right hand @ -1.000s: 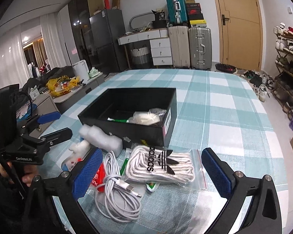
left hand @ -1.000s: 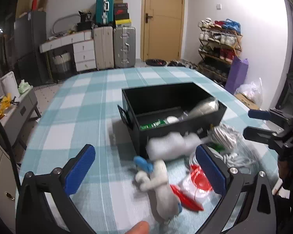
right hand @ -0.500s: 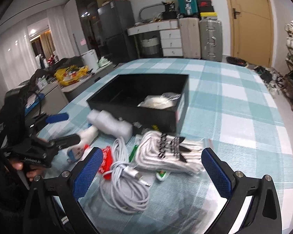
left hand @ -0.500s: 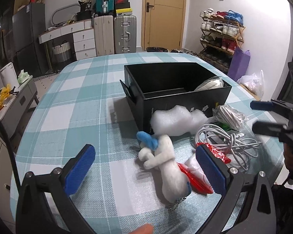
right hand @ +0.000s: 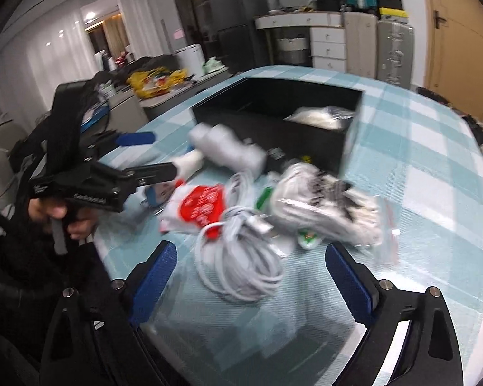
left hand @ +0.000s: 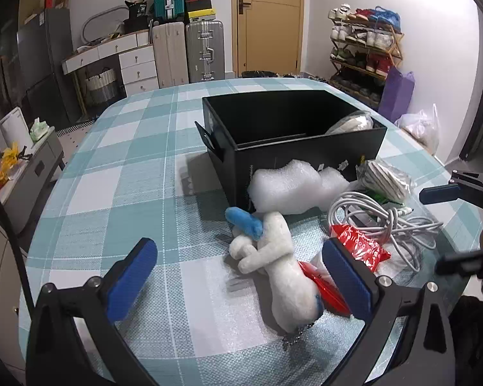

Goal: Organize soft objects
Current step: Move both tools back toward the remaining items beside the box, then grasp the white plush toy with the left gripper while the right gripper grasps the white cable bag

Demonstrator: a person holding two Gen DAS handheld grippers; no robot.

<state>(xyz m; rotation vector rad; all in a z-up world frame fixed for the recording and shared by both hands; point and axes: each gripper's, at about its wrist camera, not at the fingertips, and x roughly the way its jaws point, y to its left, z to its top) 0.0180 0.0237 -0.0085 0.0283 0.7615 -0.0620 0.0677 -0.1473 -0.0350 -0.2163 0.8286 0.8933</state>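
Observation:
A white plush toy (left hand: 273, 257) with a blue ear lies on the checked tablecloth, just ahead of my left gripper (left hand: 240, 276), which is open and empty. Behind the toy, a wad of white bubble wrap (left hand: 286, 189) leans on the black box (left hand: 306, 148). A bagged white item (left hand: 351, 125) sits inside the box. My right gripper (right hand: 251, 276) hovers low over a coiled white cable (right hand: 241, 263). Its jaws are closing, wide apart, and the pads do not touch the coil. The right wrist view is blurred.
A red and white packet (right hand: 203, 206) and a clear bag of white laces (right hand: 325, 202) lie beside the cable. The table's near edge runs just under both grippers. Suitcases, drawers and a shoe rack (left hand: 364, 48) stand beyond the table.
The plush toy and bubble wrap, blurred a second ago, now lie still by the box. The right gripper has swung left and down toward the cable coil, its fingers slightly closer together.

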